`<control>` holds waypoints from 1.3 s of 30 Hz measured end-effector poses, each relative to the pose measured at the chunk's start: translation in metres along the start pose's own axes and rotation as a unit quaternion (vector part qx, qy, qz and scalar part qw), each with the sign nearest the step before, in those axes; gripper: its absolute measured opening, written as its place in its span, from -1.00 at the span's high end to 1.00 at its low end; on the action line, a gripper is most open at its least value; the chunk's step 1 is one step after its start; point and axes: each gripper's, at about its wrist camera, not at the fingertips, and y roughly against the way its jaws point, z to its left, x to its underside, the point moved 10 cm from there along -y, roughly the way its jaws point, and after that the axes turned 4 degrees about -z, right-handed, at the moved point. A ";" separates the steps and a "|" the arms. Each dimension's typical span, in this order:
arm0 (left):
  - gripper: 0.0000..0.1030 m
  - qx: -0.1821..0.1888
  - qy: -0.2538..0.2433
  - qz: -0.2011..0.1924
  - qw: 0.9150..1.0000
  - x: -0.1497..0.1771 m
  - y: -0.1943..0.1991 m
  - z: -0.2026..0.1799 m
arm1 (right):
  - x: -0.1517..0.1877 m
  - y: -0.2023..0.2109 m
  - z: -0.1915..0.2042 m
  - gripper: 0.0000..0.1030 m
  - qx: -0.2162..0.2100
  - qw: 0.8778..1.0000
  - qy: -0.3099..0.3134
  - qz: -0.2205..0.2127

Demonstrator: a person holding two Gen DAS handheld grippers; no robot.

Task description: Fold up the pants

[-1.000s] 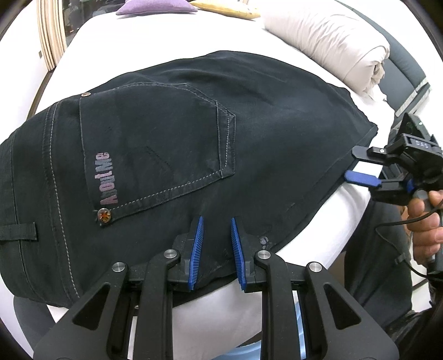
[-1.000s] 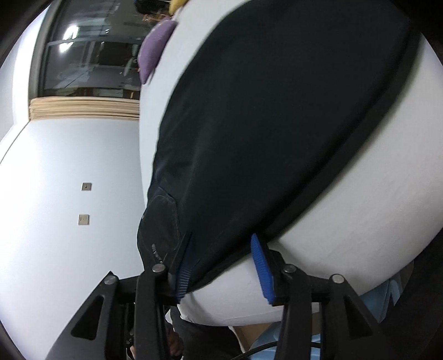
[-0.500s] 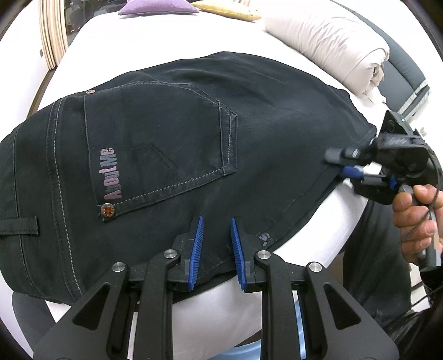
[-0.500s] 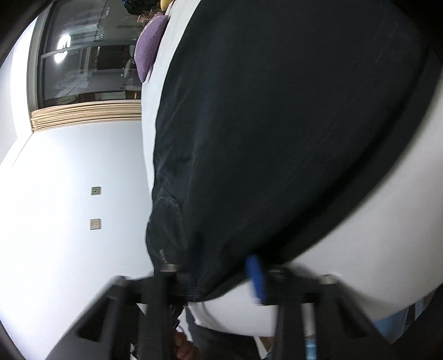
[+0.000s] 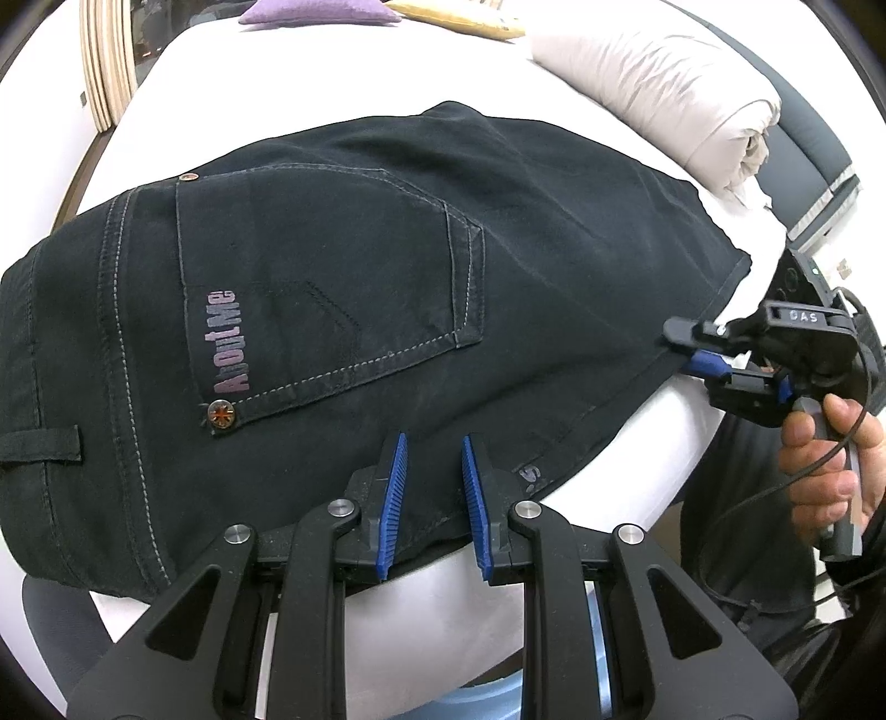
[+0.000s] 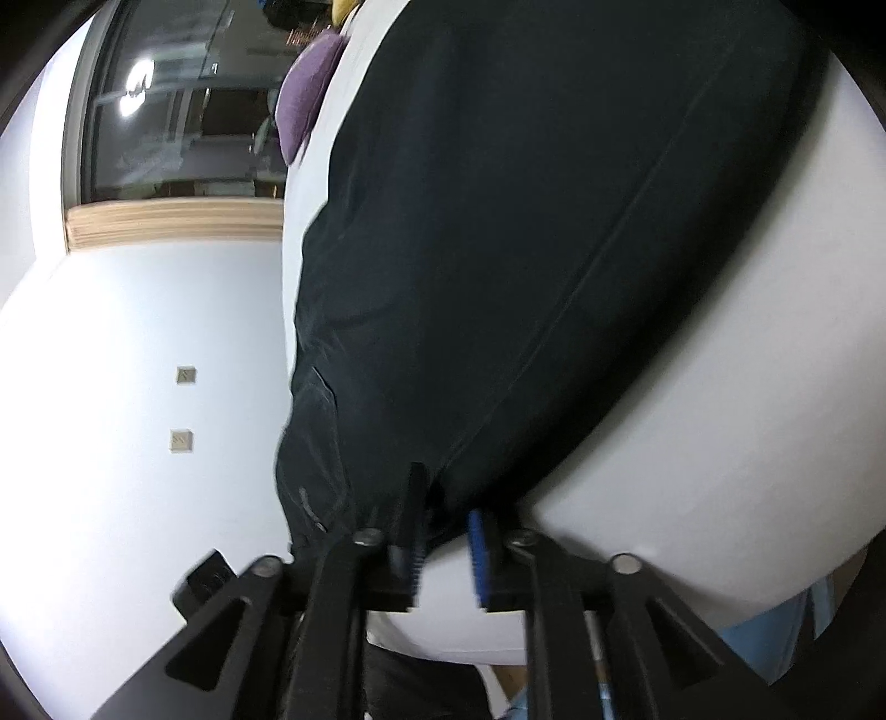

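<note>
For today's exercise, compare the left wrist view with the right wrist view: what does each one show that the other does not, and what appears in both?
Only the left wrist view shows the back pocket with its lettering, the rolled cream duvet, the left gripper pinching the near edge, and the hand holding the right gripper. Only the right wrist view shows the dark window and wall sockets. Both show the black denim pants on the white bed, the purple cushion and the right gripper, jaws opening around the hem.

Left gripper [image 5: 434,493] clamped, angled down; right gripper [image 6: 446,545] jaws opening.
</note>
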 end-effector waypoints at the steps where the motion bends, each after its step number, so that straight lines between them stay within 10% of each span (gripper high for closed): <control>1: 0.61 0.001 0.003 0.001 1.000 -0.002 0.001 0.001 | -0.007 0.007 0.000 0.35 -0.005 1.000 -0.004 -0.015; 3: 0.61 0.002 0.004 0.001 1.000 -0.005 0.002 0.003 | -0.018 0.016 -0.004 0.34 -0.006 0.999 -0.005 -0.034; 7: 0.61 -0.001 0.002 0.000 1.000 -0.007 -0.002 0.006 | -0.021 0.019 -0.023 0.98 0.014 1.000 -0.011 -0.025; 11: 0.61 0.002 0.004 -0.002 1.000 -0.004 0.001 0.004 | -0.014 0.029 -0.022 0.86 0.015 1.000 -0.005 -0.018; 15: 0.61 0.004 -0.008 -0.018 1.000 -0.019 0.018 -0.002 | -0.026 0.064 0.005 0.54 0.105 0.989 0.095 -0.037; 18: 0.61 0.008 -0.007 -0.037 0.999 -0.048 0.018 -0.002 | -0.045 0.069 0.043 0.54 0.081 0.986 0.134 -0.056; 23: 0.61 0.003 -0.002 -0.054 0.999 -0.114 -0.019 -0.002 | -0.064 -0.003 0.099 0.54 -0.024 0.988 0.153 -0.011; 27: 0.61 -0.022 0.006 -0.039 0.999 -0.129 -0.054 0.014 | -0.079 -0.079 0.070 0.54 -0.011 0.993 0.106 0.058; 29: 0.61 -0.006 0.021 -0.035 0.999 -0.124 -0.061 0.021 | -0.095 -0.093 0.053 1.00 -0.013 0.994 0.088 0.058; 35: 0.61 0.043 0.044 -0.068 0.996 -0.116 -0.054 0.038 | -0.194 -0.052 0.029 1.00 -0.055 0.996 0.036 -0.052; 39: 0.61 0.042 0.041 -0.073 0.996 -0.112 -0.052 0.038 | -0.277 0.021 -0.016 1.00 -0.002 0.982 -0.011 -0.190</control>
